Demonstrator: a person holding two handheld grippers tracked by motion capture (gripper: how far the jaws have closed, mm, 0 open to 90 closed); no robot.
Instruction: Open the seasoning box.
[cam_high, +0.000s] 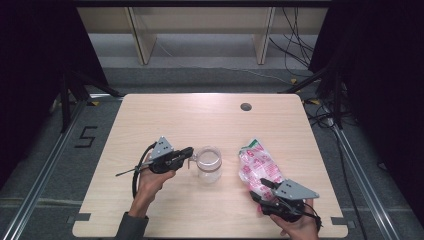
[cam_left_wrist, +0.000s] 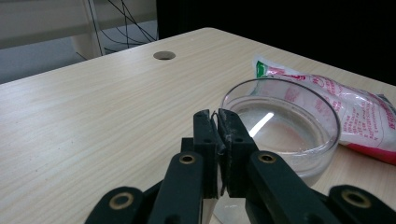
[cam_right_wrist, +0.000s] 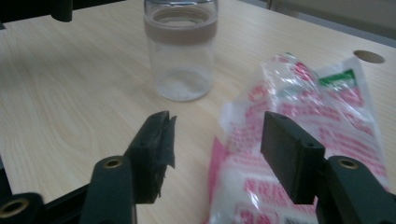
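Table far half bare; left gripper apparently pinching jar rim.

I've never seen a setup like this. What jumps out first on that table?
A clear glass jar stands mid-table, its rim pinched by the left gripper. To its right lies a crinkly pink-and-white bag with a green corner, and the right gripper straddles the bag's near end, jaws apart.

A light wood desk w/ a round cable hole near its far edge is seen. A clear glass jar is stood upright approx. at centre; a pink-printed plastic bag is laid just beside it, to the right.
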